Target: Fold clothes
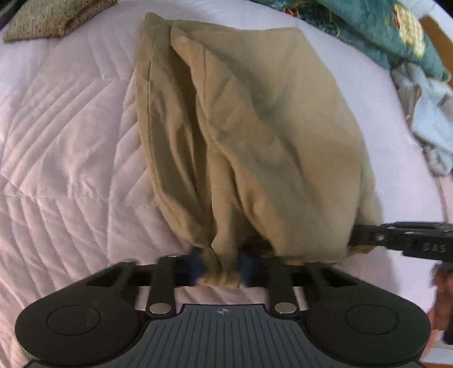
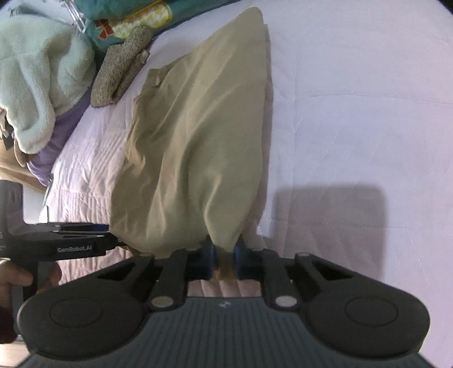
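A tan garment (image 1: 254,127) lies lengthwise on the pale pink quilted bed (image 1: 70,141), its near edge lifted and bunched. My left gripper (image 1: 220,269) is shut on a pinch of that near edge, the cloth squeezed between its blue pads. The right gripper (image 1: 365,235) enters from the right and bites the garment's other near corner. In the right wrist view the tan garment (image 2: 198,141) stretches away from my right gripper (image 2: 225,260), which is shut on a fold of it. The left gripper (image 2: 110,235) reaches in from the left at the cloth's edge.
A folded brown knit piece (image 1: 53,19) sits at the far left corner. A teal patterned blanket (image 1: 382,31) and light blue clothes (image 1: 430,119) lie at the right. A pale green fleece (image 2: 36,76) and purple cloth (image 2: 59,133) are heaped beside the bed (image 2: 354,113). A hand (image 2: 17,280) holds the left gripper's handle.
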